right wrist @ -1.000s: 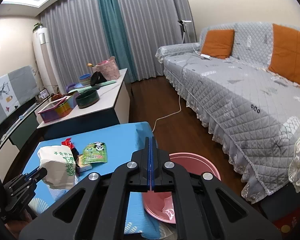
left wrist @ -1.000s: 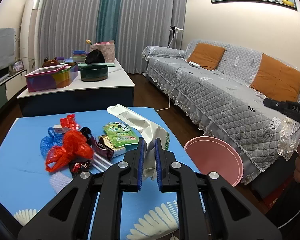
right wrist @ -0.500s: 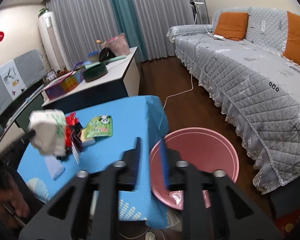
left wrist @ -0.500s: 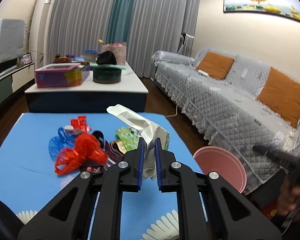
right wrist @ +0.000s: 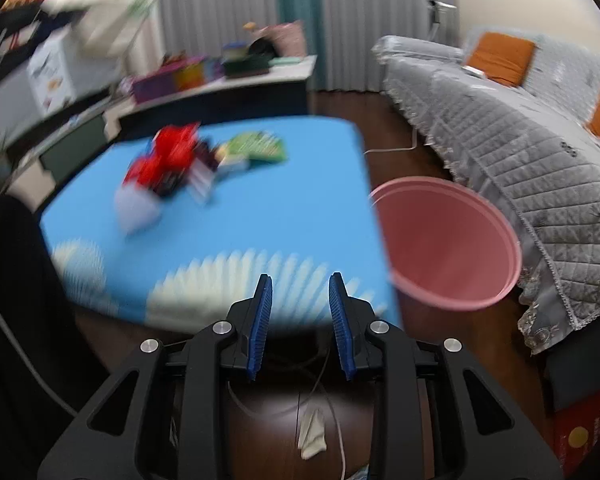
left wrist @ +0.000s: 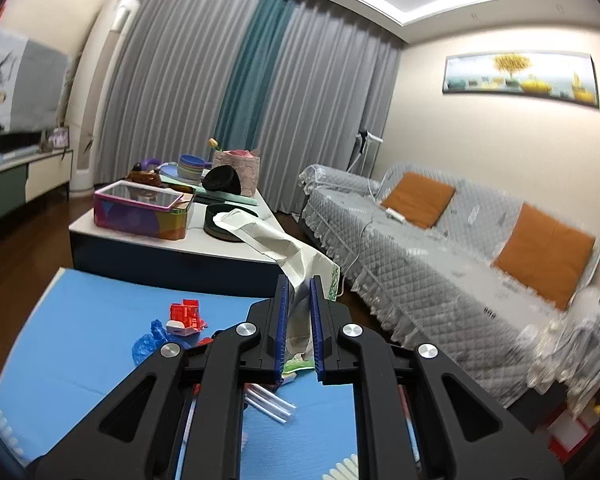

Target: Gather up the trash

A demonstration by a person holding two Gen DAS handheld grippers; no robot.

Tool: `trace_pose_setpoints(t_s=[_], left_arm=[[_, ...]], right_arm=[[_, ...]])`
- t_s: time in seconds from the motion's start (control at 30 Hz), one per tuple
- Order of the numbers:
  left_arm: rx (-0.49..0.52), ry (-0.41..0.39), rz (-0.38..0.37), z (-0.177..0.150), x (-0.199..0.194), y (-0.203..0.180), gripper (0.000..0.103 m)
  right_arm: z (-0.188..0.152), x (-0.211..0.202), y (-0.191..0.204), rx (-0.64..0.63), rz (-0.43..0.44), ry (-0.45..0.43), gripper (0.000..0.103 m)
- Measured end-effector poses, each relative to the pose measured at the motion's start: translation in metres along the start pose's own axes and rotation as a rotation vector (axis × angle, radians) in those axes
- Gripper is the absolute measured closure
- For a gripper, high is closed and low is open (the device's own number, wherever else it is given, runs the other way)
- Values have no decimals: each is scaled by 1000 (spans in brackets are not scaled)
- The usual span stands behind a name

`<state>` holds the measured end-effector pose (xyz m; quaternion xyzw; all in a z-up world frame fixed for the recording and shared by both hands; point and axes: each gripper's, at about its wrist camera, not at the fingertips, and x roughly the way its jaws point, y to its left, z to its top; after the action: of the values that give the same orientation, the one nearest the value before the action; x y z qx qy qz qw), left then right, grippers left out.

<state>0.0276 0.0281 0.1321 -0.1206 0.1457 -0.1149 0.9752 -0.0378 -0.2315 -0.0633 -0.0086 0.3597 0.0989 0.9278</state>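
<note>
My left gripper [left wrist: 298, 328] is shut on a crumpled white paper bag [left wrist: 276, 240] and holds it raised above the blue table [left wrist: 80, 344]. Red and blue wrappers [left wrist: 176, 324] and clear tubes [left wrist: 270, 400] lie on the table below it. My right gripper [right wrist: 300, 320] is open and empty, low near the table's front edge [right wrist: 260, 280]. A pile of red, green and white trash [right wrist: 188, 164] lies on the table in the right wrist view, blurred. A pink bin [right wrist: 446, 244] stands right of the table. The raised bag shows blurred at the upper left [right wrist: 112, 20].
A grey covered sofa [left wrist: 460, 264] with orange cushions runs along the right. A white coffee table [left wrist: 172, 232] with a colourful box, bowls and a pink bag stands behind the blue table. A cord and scrap of paper [right wrist: 312, 432] lie on the dark floor.
My left gripper has lifted and tilted up with the paper bag. My right gripper has opened and swung down and back towards the table's front edge.
</note>
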Motion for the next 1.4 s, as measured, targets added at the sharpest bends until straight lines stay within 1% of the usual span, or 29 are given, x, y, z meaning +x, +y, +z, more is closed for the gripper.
trace_pose_setpoints(t_s=[0.1, 0.23, 0.37, 0.47, 0.5, 0.53, 0.6, 0.7, 0.77, 0.8, 0.83, 0.87, 0.9, 1.03, 1.07, 1.17, 1.23, 1.3, 1.4], left_arm=[[-38, -5, -17, -1, -1, 5, 92], [-30, -13, -24, -3, -1, 5, 92], [-49, -10, -19, -6, 1, 12, 92], [-54, -5, -6, -7, 3, 16, 92], [-54, -2, -3, -8, 4, 16, 92], [-53, 4, 0, -9, 6, 17, 92], [-51, 15, 4, -10, 9, 18, 92], [-50, 27, 7, -11, 15, 20, 92], [-45, 31, 9, -11, 18, 19, 92], [-43, 32, 8, -11, 20, 19, 92], [-40, 32, 8, -11, 21, 17, 92], [-39, 31, 7, -11, 21, 17, 92], [-38, 30, 6, -10, 22, 16, 92], [-42, 8, 4, -8, 18, 14, 92], [-40, 0, 3, -7, 17, 13, 92], [-33, -20, 0, -5, 12, 9, 92], [-35, -24, -6, -4, 10, 8, 92], [-31, -26, -4, -4, 6, 8, 92], [-34, -31, -2, -4, 1, 11, 92]], right_arm=[[-28, 27, 12, -1, -4, 77, 73], [-72, 77, 19, -49, -46, 170, 73], [-124, 135, 10, -51, -102, 288, 72], [-158, 173, -6, -47, -166, 378, 71], [-165, 181, -11, -43, -176, 399, 67], [-170, 188, -15, -35, -182, 418, 60], [-180, 202, -22, -32, -193, 458, 54], [-194, 218, -26, -13, -167, 514, 54], [-201, 226, -25, -31, -149, 553, 61], [-204, 228, -24, -39, -132, 572, 79], [-206, 229, -24, -39, -121, 586, 91], [-205, 229, -22, -37, -122, 590, 92], [-201, 225, -22, -33, -116, 584, 95], [-170, 202, -11, -61, -62, 524, 97], [-154, 190, -6, -75, -35, 499, 97], [-118, 155, 13, -155, 45, 431, 97], [-99, 128, 31, -205, 96, 387, 97], [-76, 97, 41, -258, 145, 330, 97], [-47, 61, 51, -286, 188, 259, 97]])
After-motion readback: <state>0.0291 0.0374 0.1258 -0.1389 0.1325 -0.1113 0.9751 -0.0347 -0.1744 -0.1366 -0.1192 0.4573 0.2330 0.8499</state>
